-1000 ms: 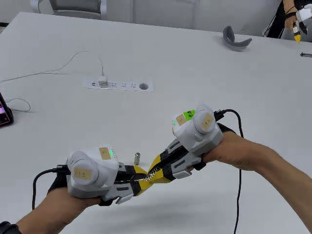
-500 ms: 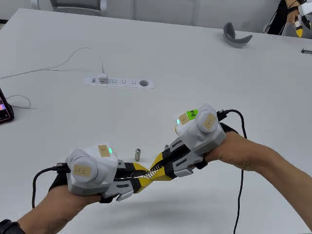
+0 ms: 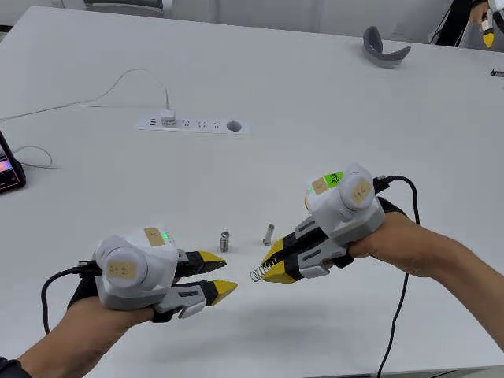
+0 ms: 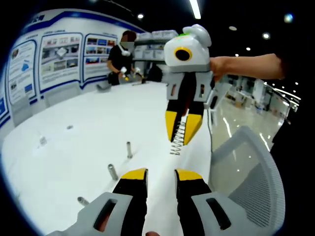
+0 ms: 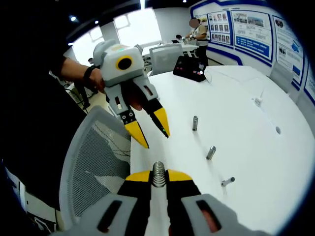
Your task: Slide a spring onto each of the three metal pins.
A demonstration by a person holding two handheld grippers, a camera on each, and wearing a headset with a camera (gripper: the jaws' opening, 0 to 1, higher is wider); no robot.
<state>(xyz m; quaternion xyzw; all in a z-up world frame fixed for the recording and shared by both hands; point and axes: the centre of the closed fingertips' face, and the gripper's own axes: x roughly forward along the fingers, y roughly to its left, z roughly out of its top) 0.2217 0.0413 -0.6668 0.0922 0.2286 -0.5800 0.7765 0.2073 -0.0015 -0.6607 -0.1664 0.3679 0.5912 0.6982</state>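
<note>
My right gripper [image 3: 266,270] is shut on a small steel spring [image 3: 257,274], which sticks out from its yellow tips above the white table [image 3: 315,118]. In the right gripper view the spring [image 5: 158,173] sits pinched between the jaws. My left gripper [image 3: 217,272] is open and holds nothing, a short gap to the left of the spring. Just beyond the tips stand two short pins: the left pin [image 3: 224,240] looks ribbed, as if a spring is on it, and the right pin [image 3: 268,234] is bare. A third pin [image 5: 227,182] lies tilted in the right gripper view.
A white power strip [image 3: 191,124] with a plugged cable lies mid-table. A dark device [image 3: 9,169] sits at the left edge and a grey curved object [image 3: 386,49] at the far right. A grey mesh chair [image 4: 251,172] stands by the near table edge.
The two grippers have drawn apart. My left gripper has let go of the spring and opened; the spring stays in my right gripper, which moved right.
</note>
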